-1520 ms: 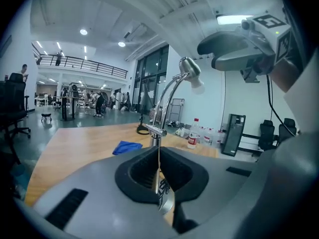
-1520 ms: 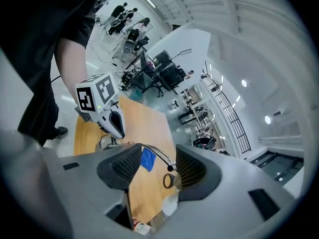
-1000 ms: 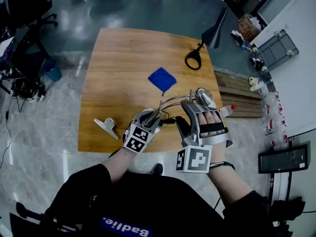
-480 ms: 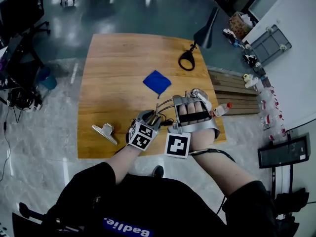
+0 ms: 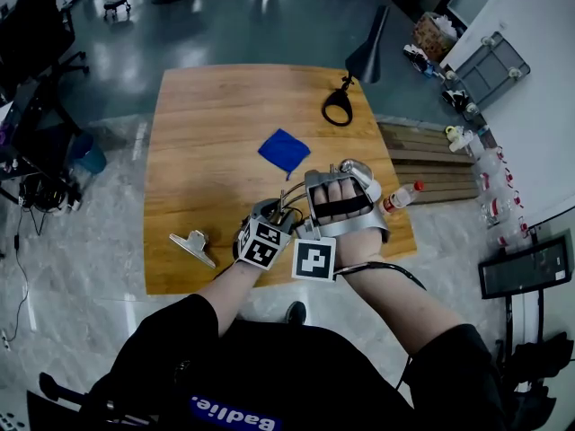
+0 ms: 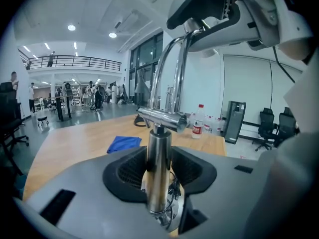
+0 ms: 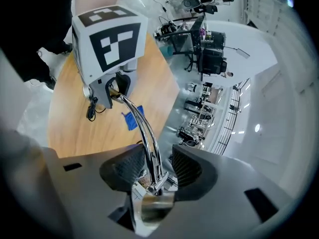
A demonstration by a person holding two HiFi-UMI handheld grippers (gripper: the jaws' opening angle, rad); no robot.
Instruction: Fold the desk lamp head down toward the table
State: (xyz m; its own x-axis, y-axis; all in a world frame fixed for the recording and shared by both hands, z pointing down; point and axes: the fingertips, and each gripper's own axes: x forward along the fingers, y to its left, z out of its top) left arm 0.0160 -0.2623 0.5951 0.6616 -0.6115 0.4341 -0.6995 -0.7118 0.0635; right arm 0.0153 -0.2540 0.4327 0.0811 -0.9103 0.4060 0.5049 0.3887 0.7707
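Table [image 5: 198,133]: a big wooden top fills the middle of the head view, and all the action is at its near edge.
Black lamp [image 5: 367,54]: out at 1 o'clock on the far edge, with its cone shade leaning past the rim and its ring base [image 5: 338,106] flat on the wood.
Lamp [image 5: 352,168]: the chrome one, at 5 o'clock by the near edge, standing on its base. The post is upright, and thin curved rods sweep from the post top over to the head on the right.
Right gripper [image 7: 157,167]: up on the lamp's arm [image 7: 143,123], close behind the head. Its jaws have just been closing in. The rods run between the pads and hug one of them, with a gap showing to the other, so no clamp yet.
Left gripper [image 6: 159,156]: low on the post [image 6: 159,183]. Its jaws have just been opening a touch, yet the post fills the gap and both pads sit against it. That's a grip.
Cloth [image 5: 284,149]: blue and crumpled, near the table's centre, at 11 o'clock from the lamp and apart from it.
Bottle [image 5: 402,197]: clear with a red cap, upright at 4 o'clock on the right edge, near the lamp head.
Clip [image 5: 193,245]: silver, at 8 o'clock by the near-left edge, well apart from the rest.
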